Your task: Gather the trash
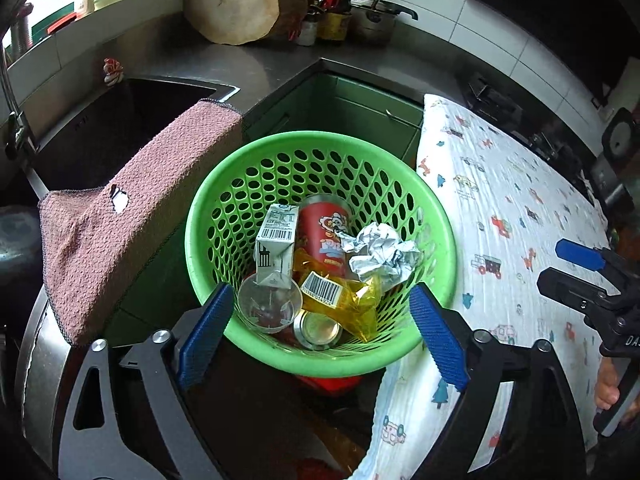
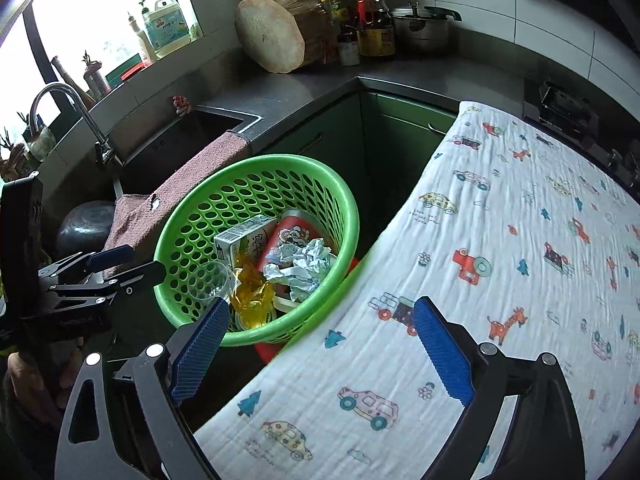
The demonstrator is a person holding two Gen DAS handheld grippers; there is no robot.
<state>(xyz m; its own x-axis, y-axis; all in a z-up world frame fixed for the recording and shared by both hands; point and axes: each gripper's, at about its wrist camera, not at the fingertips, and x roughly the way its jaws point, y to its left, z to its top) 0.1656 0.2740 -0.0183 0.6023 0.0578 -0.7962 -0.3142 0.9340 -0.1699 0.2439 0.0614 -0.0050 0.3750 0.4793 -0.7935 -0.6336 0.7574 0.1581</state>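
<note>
A green perforated basket (image 1: 248, 184) holds trash: a small milk carton (image 1: 276, 246), a red snack can (image 1: 326, 230), crumpled foil (image 1: 382, 252), a yellow wrapper (image 1: 352, 300), a clear plastic cup (image 1: 269, 306) and a metal can (image 1: 318, 328). My left gripper (image 1: 320, 320) is open and empty just above the basket's near rim. My right gripper (image 2: 320, 338) is open and empty, over the near edge of the patterned cloth (image 2: 500, 260) beside the basket (image 2: 200, 216). The right gripper also shows at the right of the left wrist view (image 1: 576, 268).
A pink towel (image 1: 132, 216) hangs over the sink edge (image 1: 120, 128) left of the basket. A faucet (image 2: 72, 120) stands by the sink. A wooden chopping block (image 2: 276, 32), bottles (image 2: 372, 20) and a pot (image 2: 420, 28) stand at the back of the counter.
</note>
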